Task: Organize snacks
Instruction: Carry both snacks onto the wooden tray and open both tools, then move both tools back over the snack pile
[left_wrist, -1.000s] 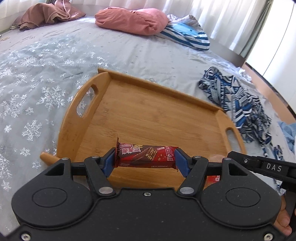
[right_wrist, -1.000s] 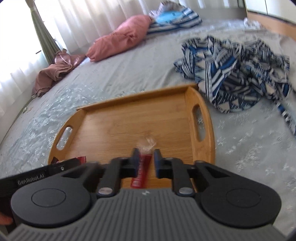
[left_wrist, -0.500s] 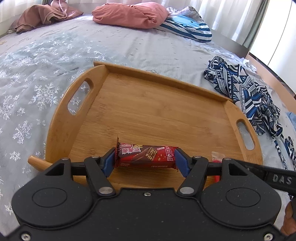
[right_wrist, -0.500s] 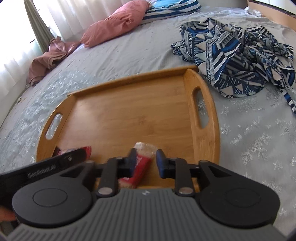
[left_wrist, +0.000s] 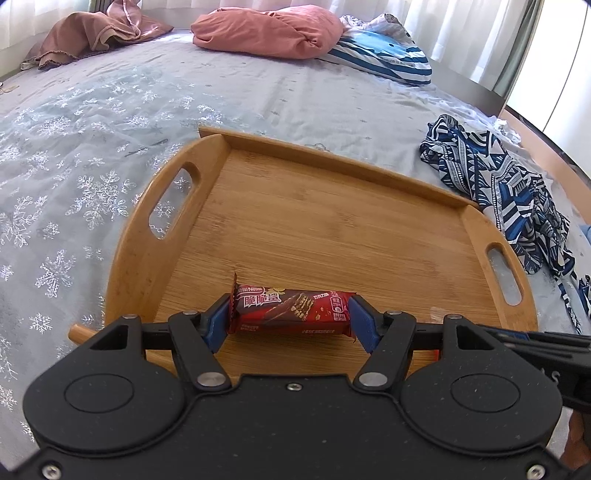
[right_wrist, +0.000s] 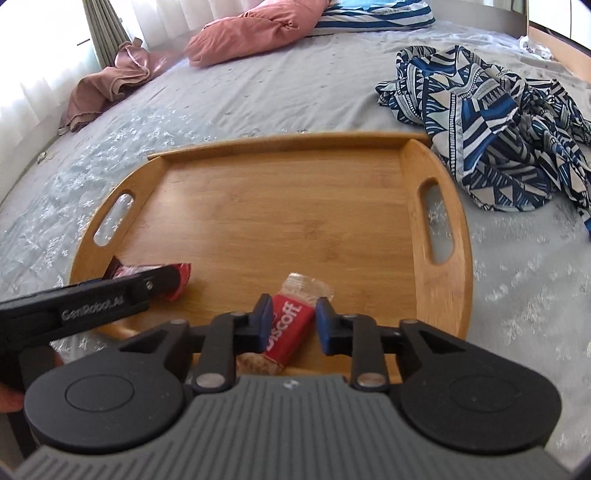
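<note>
A bed (left_wrist: 258, 96) covered in a pale grey sheet with snowflake prints filled the scene, with white curtains at the far side. A pink pillow (left_wrist: 269, 31) and a blue striped pillow (left_wrist: 384, 55) lay at the far end, and a crumpled blue patterned cloth (right_wrist: 491, 122) sat just right of a wooden tray (left_wrist: 332, 221). The tray, with a cut-out handle at each end, rested on the sheet.

The left gripper (left_wrist: 290, 317) hovered over the tray's near left part, its blue-padded fingers (left_wrist: 216, 321) pinching a red chocolate wafer bar (left_wrist: 291, 312) by both ends, the bar held crosswise. Whether the bar touched the tray floor could not be told.

The right gripper (right_wrist: 293, 323) was at the tray's near edge, right of the left one. Its fingers (right_wrist: 264, 321) were spread around a red biscuit packet (right_wrist: 290, 326), which lay tilted on the tray with its clear crimped end pointing away; the right finger stood apart from the packet, and the left finger was close against it.
</note>
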